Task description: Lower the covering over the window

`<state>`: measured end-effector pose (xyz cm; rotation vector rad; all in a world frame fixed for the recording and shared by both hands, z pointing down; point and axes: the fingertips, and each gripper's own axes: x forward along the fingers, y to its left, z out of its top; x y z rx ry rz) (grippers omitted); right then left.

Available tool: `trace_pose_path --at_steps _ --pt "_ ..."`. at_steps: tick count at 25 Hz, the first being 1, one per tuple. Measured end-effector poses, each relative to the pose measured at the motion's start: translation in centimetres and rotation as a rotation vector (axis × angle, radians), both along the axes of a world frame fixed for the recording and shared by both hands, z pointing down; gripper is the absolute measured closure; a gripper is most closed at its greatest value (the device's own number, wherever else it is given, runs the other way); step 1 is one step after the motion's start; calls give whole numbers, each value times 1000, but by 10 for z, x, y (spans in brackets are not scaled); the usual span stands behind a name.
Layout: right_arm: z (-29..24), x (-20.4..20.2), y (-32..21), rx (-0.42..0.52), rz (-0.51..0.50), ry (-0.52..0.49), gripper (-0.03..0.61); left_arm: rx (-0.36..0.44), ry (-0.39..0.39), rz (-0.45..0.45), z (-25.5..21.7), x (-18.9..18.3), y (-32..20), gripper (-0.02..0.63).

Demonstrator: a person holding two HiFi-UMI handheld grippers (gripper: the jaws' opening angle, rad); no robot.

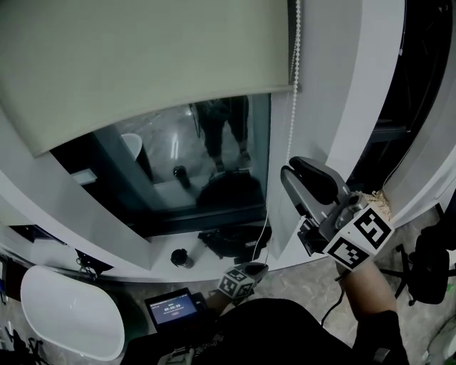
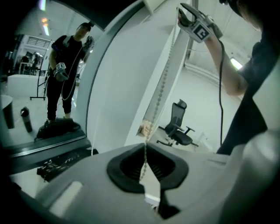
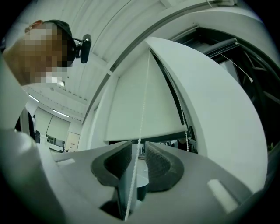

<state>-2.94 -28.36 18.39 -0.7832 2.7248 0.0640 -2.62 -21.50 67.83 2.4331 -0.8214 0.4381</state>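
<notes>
A pale roller blind [image 1: 142, 57] hangs partway down over the dark window [image 1: 178, 164]. Its white bead chain [image 1: 293, 85] runs down the blind's right edge. My right gripper [image 1: 293, 171] is raised beside the chain. In the right gripper view it [image 3: 139, 151] is open, and the chain [image 3: 142, 122] passes freely between its pads below the blind [image 3: 140, 105]. My left gripper [image 1: 256, 266] sits lower, near the sill. In the left gripper view it [image 2: 145, 151] is shut on the chain [image 2: 164, 83], which climbs to the right gripper [image 2: 183, 11].
A white pillar [image 1: 335, 85] stands right of the window. On the sill lie a dark bag [image 1: 228, 242] and a dark cup [image 1: 181, 258]. Below are a small lit screen [image 1: 172, 308] and a white rounded tub [image 1: 68, 314]. An office chair [image 2: 179, 127] stands behind.
</notes>
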Motion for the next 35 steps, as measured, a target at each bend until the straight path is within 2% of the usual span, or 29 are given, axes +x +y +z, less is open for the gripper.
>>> trace_pose_path --at_steps 3,5,7,8,10,14,16,18,20,23,27,29,31,35 --pt "-24 -1 -4 -12 -16 -19 491 -100 -77 69 32 5 21 601" --pt "-37 -4 -4 11 -15 -7 491 -163 -67 59 42 1 32 601" --pt "-43 -6 -2 49 0 21 517 -172 -53 40 42 -2 32 601" --pt "-44 -6 -3 67 16 42 564 -163 -59 40 41 -2 30 601" --pt "-43 -4 -3 117 59 88 569 -155 -53 46 40 -1 28 600" --pt "-43 0 -5 240 150 185 571 -159 54 77 37 1 32 598" --pt "-42 3 -8 300 204 237 571 -122 81 46 28 -7 27 598" --pt "-41 9 -11 338 254 268 571 -70 124 -28 11 -21 18 598" --pt "-41 17 -14 327 274 266 571 -14 180 -97 -7 -37 8 595" --pt "-23 20 -20 297 279 329 571 66 268 -176 -39 -58 -4 532" --pt "43 9 -23 225 265 470 571 147 321 -320 -84 -96 -18 526" --pt "87 5 -23 153 248 512 571 185 335 -372 -111 -110 -23 532" --pt "141 1 -23 86 240 573 571 230 351 -382 -137 -115 -26 537" --pt "242 2 -28 -13 266 751 571 346 396 -327 -190 -109 -29 538"
